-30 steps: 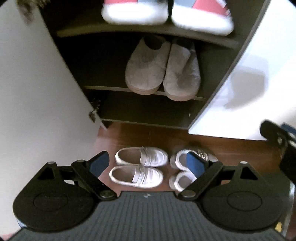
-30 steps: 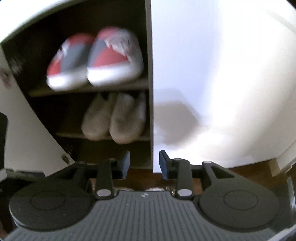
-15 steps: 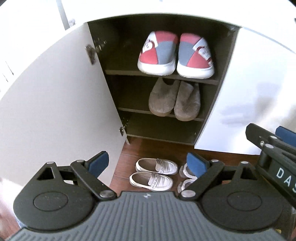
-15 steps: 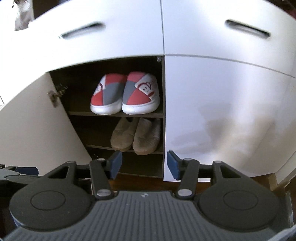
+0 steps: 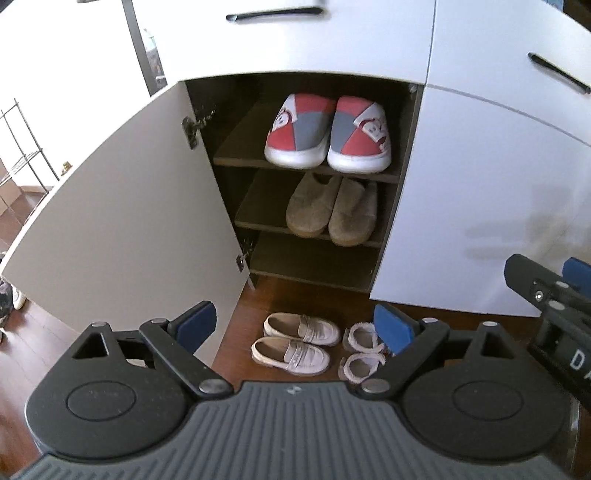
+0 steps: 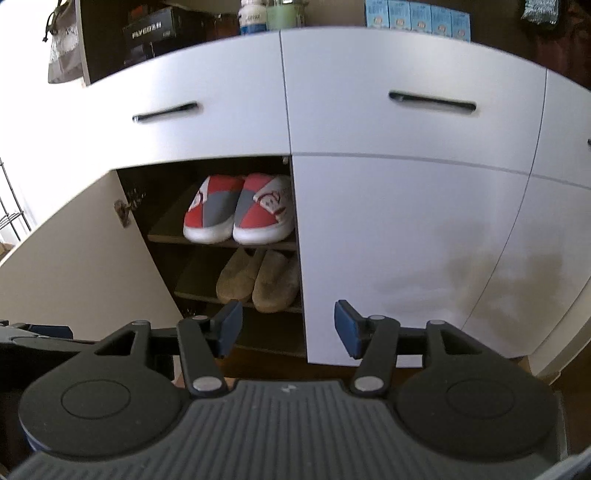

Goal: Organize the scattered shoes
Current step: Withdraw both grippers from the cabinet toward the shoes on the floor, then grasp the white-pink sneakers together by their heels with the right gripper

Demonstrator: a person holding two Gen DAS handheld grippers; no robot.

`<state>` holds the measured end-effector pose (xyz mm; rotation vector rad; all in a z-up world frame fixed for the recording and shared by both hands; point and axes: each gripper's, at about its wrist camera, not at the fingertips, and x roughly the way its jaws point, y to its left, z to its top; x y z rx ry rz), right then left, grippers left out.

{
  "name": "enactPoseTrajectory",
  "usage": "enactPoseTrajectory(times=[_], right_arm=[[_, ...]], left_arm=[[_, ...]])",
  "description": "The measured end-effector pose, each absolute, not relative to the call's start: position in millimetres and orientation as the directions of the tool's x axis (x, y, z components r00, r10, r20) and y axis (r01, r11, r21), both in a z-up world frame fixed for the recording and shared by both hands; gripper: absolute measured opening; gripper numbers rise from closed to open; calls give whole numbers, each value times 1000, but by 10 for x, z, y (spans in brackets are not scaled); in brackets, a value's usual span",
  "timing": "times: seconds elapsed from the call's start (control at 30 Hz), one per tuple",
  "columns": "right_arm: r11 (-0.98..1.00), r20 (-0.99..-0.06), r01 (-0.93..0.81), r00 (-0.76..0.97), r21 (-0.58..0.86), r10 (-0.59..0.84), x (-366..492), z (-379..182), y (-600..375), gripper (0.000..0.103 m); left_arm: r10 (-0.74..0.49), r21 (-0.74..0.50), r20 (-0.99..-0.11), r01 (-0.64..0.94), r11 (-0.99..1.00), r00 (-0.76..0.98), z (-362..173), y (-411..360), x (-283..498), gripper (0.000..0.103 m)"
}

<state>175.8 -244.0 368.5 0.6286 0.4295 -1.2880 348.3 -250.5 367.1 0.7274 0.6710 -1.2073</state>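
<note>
A white cabinet stands with its left door (image 5: 122, 221) swung wide. Red-and-grey slippers (image 5: 327, 134) (image 6: 238, 208) sit side by side on its upper shelf, tan felt slippers (image 5: 332, 212) (image 6: 258, 278) on the shelf below. On the wooden floor in front lie a pair of pale loafers (image 5: 295, 341) and a pair of small white fluffy shoes (image 5: 362, 350), partly hidden by a fingertip. My left gripper (image 5: 295, 326) hangs open and empty high above the floor shoes. My right gripper (image 6: 288, 326) is empty, its jaws opening, facing the cabinet; it also shows at the right edge (image 5: 546, 291).
The bottom shelf (image 5: 314, 264) of the cabinet holds nothing. The right door (image 6: 406, 258) is closed, with two drawers (image 6: 424, 99) above. Boxes and bottles (image 6: 255, 14) stand on the cabinet top. A wire rack (image 5: 22, 147) stands at far left.
Both grippers have pulled back and risen, so the whole cabinet front with its drawers has come into sight. The right gripper's jaws have spread wider. The shoes have not moved.
</note>
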Motion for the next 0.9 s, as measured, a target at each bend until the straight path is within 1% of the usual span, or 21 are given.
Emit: enactPoseTrajectory(times=[0.07,0.13,0.27,0.3,0.37,0.43,0.47,0.63,0.77,0.83,0.9], right_arm=[[153,-622,970,239,189,-745,1734,3638,-2461,57],[166,-630,969,246,183,-737,1723,3540,-2460,64],[238,-680,961,266,137,-683,1768,3114,-2421,68],[262,-710,957,271,125,-650,1798,2955,-2383,68],[311,-771,945,273,102,-576,1863,2628,-2301,69],[362,-826,929,269,85,-496,1927,2301,-2218,68],[382,-850,920,264,81,-455,1965,2164,-2167,68],[477,-905,876,260,73,-338,2110,1689,-1963,68],[644,-923,763,288,60,-256,2249,1273,-1893,67],[723,-932,690,282,33,-227,2312,1084,-1907,63],[789,-939,614,284,20,-196,2340,837,-1966,63]], left_arm=[[-580,145,-783,973,180,224,3638,-2490,3495,97],[-565,159,-791,971,177,233,3469,-2407,3613,98],[-494,156,-836,967,204,239,2944,-2113,3978,98],[-453,147,-860,965,218,233,2714,-1999,4123,98],[-389,135,-895,963,235,220,2403,-1839,4293,98],[-299,121,-935,963,242,192,2009,-1651,4471,98],[-281,119,-941,964,239,186,1923,-1606,4498,98],[-159,134,-973,972,194,166,1260,-1466,4560,98],[-129,121,-980,972,201,149,872,-1477,4452,98],[-126,103,-983,968,227,134,672,-1488,4361,98],[-117,92,-985,962,256,126,491,-1504,4270,98]])
